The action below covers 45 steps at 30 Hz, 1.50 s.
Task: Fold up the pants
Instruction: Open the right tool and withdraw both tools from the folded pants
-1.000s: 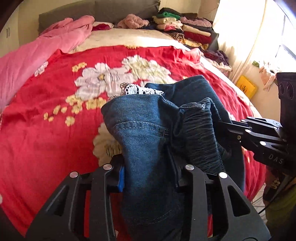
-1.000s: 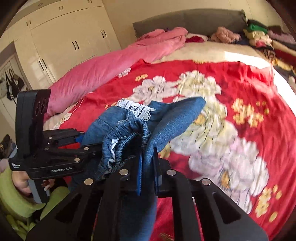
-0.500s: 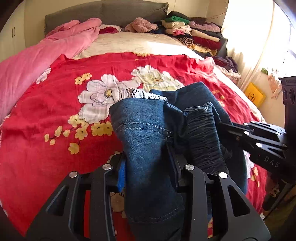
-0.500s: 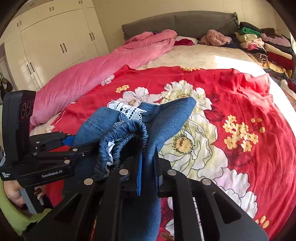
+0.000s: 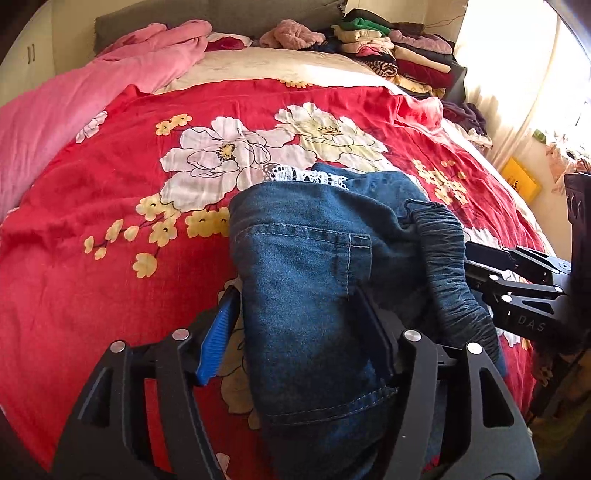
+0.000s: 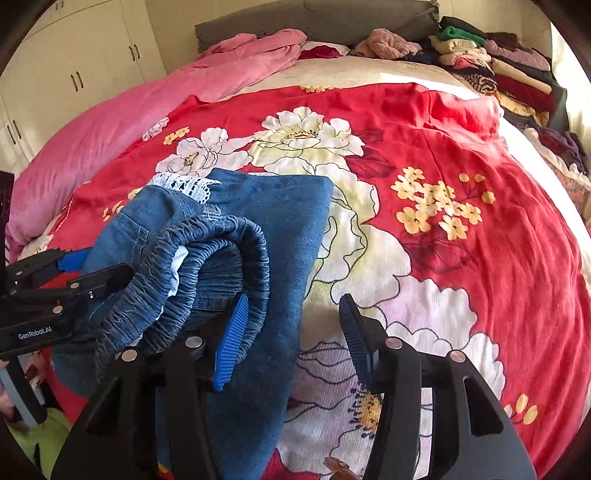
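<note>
Blue jeans with a white lace trim and a gathered elastic waistband lie bunched on the red floral bedspread. My left gripper straddles the pocket side. Its jaws are opening, and the blue left pad stands clear of the denim. My right gripper is opening too. The jeans still drape over its left pad, while the right pad is bare over the bedspread. The waistband curls between the two grippers. Each gripper shows at the edge of the other's view.
A pink quilt lies along the bed's left side. Stacks of folded clothes fill the far right corner by the grey headboard. Cream wardrobe doors stand to the left. A yellow object lies beyond the bed's right edge.
Both grippers were shut on the jeans and have opened, letting go of the denim. Both sank toward the bed, and the jeans now rest lower on the bedspread.
</note>
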{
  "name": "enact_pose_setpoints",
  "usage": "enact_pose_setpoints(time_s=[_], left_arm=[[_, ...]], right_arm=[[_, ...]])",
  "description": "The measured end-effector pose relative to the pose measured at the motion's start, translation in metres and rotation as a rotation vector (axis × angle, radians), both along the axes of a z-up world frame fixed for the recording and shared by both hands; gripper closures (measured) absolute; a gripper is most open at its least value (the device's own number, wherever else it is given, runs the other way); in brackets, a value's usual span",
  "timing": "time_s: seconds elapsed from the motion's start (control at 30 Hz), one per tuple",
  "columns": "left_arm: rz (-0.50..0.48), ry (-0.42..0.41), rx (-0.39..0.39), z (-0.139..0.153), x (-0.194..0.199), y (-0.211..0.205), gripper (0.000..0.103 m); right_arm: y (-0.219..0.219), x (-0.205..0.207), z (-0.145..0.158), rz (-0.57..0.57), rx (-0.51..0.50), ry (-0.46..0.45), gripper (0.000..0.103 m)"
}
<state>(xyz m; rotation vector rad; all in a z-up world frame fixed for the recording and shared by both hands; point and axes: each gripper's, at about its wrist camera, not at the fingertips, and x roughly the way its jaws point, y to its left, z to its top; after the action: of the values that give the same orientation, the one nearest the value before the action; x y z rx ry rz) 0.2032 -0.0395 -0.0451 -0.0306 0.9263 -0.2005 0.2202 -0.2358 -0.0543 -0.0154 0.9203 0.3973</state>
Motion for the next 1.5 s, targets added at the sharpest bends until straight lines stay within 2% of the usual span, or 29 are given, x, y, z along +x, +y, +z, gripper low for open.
enact_pose_setpoints(time_s=[0.2, 0.3, 0.33, 0.37, 0.4, 0.5, 1.07, 1.23, 1.5], left_arm=[[0.001, -0.015, -0.005, 0.007, -0.01, 0.002, 0.036], [0.01, -0.027, -0.008, 0.012, -0.015, 0.003, 0.025], [0.014, -0.034, -0.005, 0.015, -0.018, 0.004, 0.023], [0.017, -0.038, -0.003, 0.017, -0.02, 0.004, 0.022], [0.019, -0.043, -0.003, 0.019, -0.022, 0.005, 0.019], [0.026, -0.061, 0.004, 0.027, -0.029, 0.006, 0.01], [0.03, -0.172, 0.017, 0.067, -0.089, 0.01, 0.01], [0.024, -0.198, 0.01, 0.072, -0.114, 0.007, 0.01], [0.027, -0.201, 0.005, 0.067, -0.139, 0.004, 0.01]], right_arm=[[-0.007, -0.012, 0.01, -0.012, 0.015, -0.009, 0.052], [-0.011, -0.019, 0.016, -0.023, 0.025, -0.026, 0.051], [-0.013, -0.022, 0.019, -0.027, 0.028, -0.03, 0.044], [-0.015, -0.025, 0.022, -0.037, 0.033, -0.04, 0.008], [-0.017, -0.029, 0.025, -0.046, 0.043, -0.061, 0.005], [-0.021, -0.037, 0.035, -0.05, 0.043, -0.087, 0.005], [-0.041, -0.112, 0.098, -0.08, 0.053, -0.314, 0.004], [-0.041, -0.133, 0.102, -0.081, 0.088, -0.326, 0.004], [-0.03, -0.165, 0.095, -0.071, 0.049, -0.346, 0.004]])
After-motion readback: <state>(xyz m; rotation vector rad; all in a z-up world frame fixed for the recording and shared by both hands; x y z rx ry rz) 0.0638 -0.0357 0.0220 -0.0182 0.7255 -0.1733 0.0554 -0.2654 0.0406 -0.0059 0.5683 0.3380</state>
